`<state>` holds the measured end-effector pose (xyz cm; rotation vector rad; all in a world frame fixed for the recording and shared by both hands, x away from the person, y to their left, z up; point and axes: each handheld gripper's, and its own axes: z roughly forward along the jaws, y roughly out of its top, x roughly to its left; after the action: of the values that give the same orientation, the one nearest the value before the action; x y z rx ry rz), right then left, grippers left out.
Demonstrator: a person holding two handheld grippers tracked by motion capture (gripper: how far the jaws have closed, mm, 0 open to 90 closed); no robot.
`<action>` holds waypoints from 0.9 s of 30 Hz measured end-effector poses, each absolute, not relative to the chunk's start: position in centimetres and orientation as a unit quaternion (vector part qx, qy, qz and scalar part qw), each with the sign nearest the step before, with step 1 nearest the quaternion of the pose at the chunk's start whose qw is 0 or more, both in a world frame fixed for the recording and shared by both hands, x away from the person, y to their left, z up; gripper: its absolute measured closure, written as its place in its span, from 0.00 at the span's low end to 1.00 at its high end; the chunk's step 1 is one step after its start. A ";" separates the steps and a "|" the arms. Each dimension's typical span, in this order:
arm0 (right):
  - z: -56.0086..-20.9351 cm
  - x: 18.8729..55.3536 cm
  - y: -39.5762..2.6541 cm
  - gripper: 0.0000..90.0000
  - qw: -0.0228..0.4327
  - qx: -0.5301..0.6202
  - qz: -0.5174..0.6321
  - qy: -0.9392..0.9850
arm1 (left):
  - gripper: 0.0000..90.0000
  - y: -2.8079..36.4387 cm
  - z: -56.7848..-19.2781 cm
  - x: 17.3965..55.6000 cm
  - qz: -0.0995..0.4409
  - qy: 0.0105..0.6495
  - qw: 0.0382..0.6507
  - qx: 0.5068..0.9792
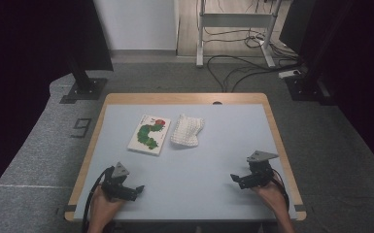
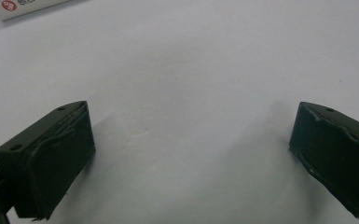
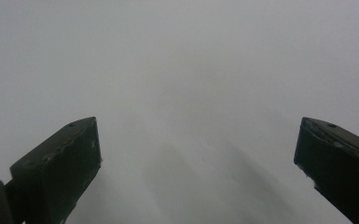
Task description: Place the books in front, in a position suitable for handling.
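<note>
A picture book [image 1: 149,134] with a green caterpillar on its white cover lies flat at the table's middle left. Beside it on the right rests a crumpled white knitted cloth [image 1: 187,129]. My left gripper [image 1: 137,190] sits low near the front left of the table, jaws wide apart with bare table between them [image 2: 191,154]; a corner of the book [image 2: 23,7] shows at the top left of the left gripper view. My right gripper [image 1: 237,180] is near the front right, also open over bare table [image 3: 196,163]. Both are well short of the book and cloth.
The table [image 1: 233,141] has a pale blue top with a wooden rim. Beyond its far edge stand a desk frame [image 1: 233,29] with cables on the floor and black stands [image 1: 85,73] at either side.
</note>
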<state>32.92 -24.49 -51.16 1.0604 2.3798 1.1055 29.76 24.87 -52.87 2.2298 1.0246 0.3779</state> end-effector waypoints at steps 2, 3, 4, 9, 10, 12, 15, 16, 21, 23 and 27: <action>-50.7 33.4 -24.2 0.00 0.157 0.364 0.391 0.831 | 0.00 24.9 -52.9 29.8 0.144 0.390 0.323 0.850; -50.7 33.4 -24.2 0.00 0.157 0.364 0.391 0.831 | 0.00 24.9 -52.9 29.8 0.144 0.390 0.323 0.850; -50.6 33.6 -24.1 0.00 0.155 0.363 0.390 0.832 | 0.00 24.9 -52.9 29.8 0.144 0.390 0.323 0.850; -50.0 34.9 -23.0 0.00 0.148 0.352 0.397 0.835 | 0.00 24.9 -52.9 29.8 0.144 0.391 0.323 0.850; -50.0 34.9 -23.0 0.00 0.148 0.352 0.397 0.835 | 0.00 24.9 -52.9 29.8 0.144 0.391 0.323 0.850; -49.7 35.6 -22.4 0.00 0.148 0.347 0.404 0.833 | 0.00 24.9 -52.9 29.8 0.144 0.391 0.323 0.850; -49.5 36.0 -21.8 0.00 0.146 0.344 0.406 0.834 | 0.00 24.9 -52.9 29.8 0.144 0.391 0.323 0.850; -49.3 36.5 -21.2 0.00 0.144 0.340 0.405 0.836 | 0.00 24.9 -52.9 29.8 0.144 0.391 0.323 0.850; -49.1 37.4 -20.0 0.01 0.140 0.334 0.404 0.840 | 0.00 24.9 -52.9 29.8 0.144 0.391 0.323 0.850; -48.9 38.1 -19.2 0.01 0.139 0.332 0.405 0.840 | 0.00 24.9 -52.9 29.8 0.144 0.391 0.323 0.850; -48.6 39.0 -18.2 0.02 0.136 0.331 0.410 0.839 | 0.00 24.9 -52.9 29.8 0.144 0.391 0.323 0.850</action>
<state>38.96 -18.20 -48.60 0.9578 2.4292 1.1862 29.76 24.87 -52.87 2.2294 1.0251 0.3784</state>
